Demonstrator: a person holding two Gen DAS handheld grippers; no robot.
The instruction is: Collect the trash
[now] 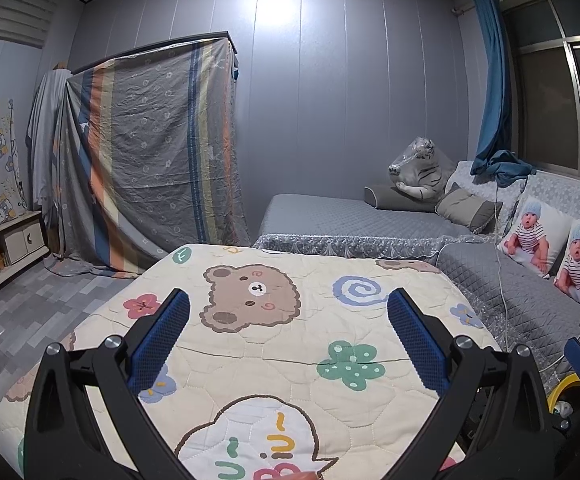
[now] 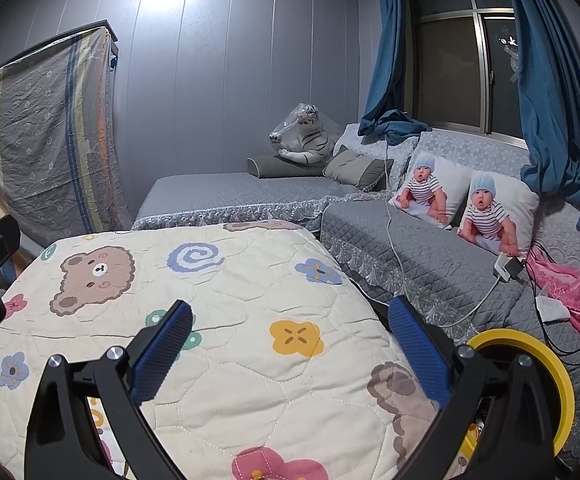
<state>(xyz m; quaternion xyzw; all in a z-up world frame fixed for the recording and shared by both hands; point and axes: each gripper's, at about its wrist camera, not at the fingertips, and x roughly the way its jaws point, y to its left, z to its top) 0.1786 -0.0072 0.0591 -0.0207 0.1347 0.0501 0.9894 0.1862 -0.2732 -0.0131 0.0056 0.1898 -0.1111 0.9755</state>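
Observation:
My left gripper (image 1: 289, 300) is open and empty above a table covered with a cream cartoon quilt (image 1: 290, 344). My right gripper (image 2: 290, 312) is also open and empty above the same quilt (image 2: 218, 308). A yellow-rimmed bin (image 2: 546, 352) stands at the table's right side beside the right gripper; its rim also shows in the left wrist view (image 1: 566, 384). A crumpled white tissue (image 2: 550, 306) lies on the grey sofa (image 2: 430, 248) next to a pink cloth (image 2: 574, 284). No trash shows on the quilt.
The grey L-shaped sofa (image 1: 354, 216) carries baby-print cushions (image 2: 490, 204), grey pillows and a plush tiger (image 2: 306, 136). A white charger with cables (image 2: 504, 266) lies on the seat. A striped sheet covers a cabinet (image 1: 150, 152). A low TV stand (image 1: 6, 248) is at the left.

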